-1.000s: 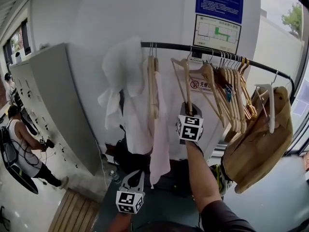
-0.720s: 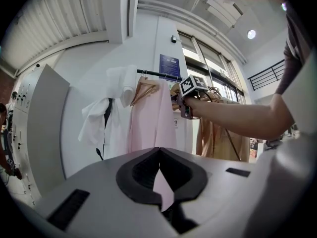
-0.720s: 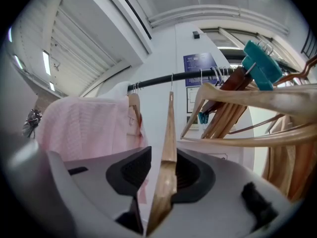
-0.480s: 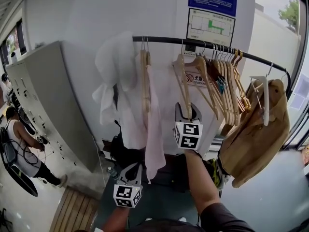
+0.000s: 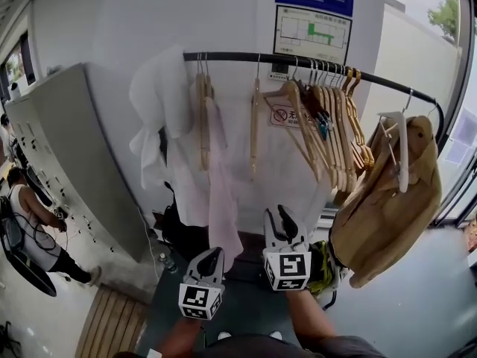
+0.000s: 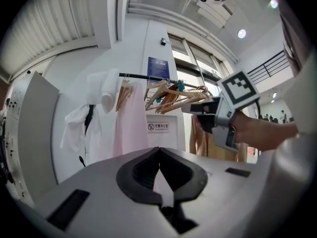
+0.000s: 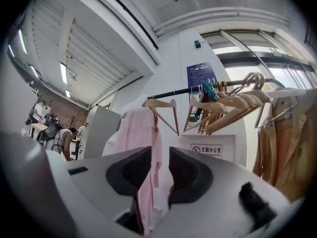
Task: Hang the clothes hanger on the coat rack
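Observation:
A bare wooden hanger (image 5: 254, 129) hangs by its hook on the black rail (image 5: 223, 56) of the coat rack, between a pink garment (image 5: 218, 192) and a bunch of wooden hangers (image 5: 328, 125). The right gripper view shows the same hanger (image 7: 161, 105) on the rail, well ahead of the jaws. My right gripper (image 5: 279, 215) is below the hanger and apart from it; its jaws are closing with nothing between them (image 7: 161, 155). My left gripper (image 5: 212, 256) is lower and to the left, with its tips touching and empty (image 6: 159, 150).
A white garment (image 5: 160, 110) hangs at the rail's left end and a tan jacket (image 5: 387, 200) on a white hanger at the right end. Grey lockers (image 5: 67, 162) stand at the left, with a person (image 5: 30, 222) beside them. Signs (image 5: 313, 32) are fixed to the wall behind.
My right gripper let go of the wooden hanger, opened and dropped down and back from the rail. The hanger stays on the rail. My left gripper rose a little.

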Demonstrator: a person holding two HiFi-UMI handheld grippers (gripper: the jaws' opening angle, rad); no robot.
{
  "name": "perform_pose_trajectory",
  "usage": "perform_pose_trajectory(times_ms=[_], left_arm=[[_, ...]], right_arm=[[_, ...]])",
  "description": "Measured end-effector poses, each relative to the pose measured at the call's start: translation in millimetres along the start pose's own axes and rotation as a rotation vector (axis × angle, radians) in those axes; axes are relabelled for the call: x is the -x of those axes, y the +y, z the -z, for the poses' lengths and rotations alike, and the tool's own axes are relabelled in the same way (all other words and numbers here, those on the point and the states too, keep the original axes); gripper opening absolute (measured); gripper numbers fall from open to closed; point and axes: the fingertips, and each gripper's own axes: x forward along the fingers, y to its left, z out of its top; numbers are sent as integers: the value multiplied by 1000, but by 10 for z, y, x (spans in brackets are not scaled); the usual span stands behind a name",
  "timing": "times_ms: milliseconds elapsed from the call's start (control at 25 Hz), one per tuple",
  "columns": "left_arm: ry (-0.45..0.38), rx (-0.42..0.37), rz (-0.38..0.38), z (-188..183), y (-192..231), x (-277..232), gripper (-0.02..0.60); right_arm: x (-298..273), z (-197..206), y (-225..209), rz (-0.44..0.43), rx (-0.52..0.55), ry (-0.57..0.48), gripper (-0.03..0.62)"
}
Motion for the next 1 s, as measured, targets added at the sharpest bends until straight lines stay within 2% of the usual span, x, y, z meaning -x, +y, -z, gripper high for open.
perform_pose_trajectory(times_ms=[240, 400, 600, 1000], left_arm=[[-10, 9, -8, -86, -112, -89, 9], [-18, 18, -19, -145, -159, -89, 9], [-32, 22, -15, -199, -260, -156, 9], [-31, 24, -23, -204, -352, -186, 9]], right_arm=[[376, 198, -47, -7, 16, 16, 19], [468, 271, 30, -54, 31, 19, 15], [594, 398, 45, -72, 6, 35, 15], [724, 519, -52, -49, -26, 49, 15]])
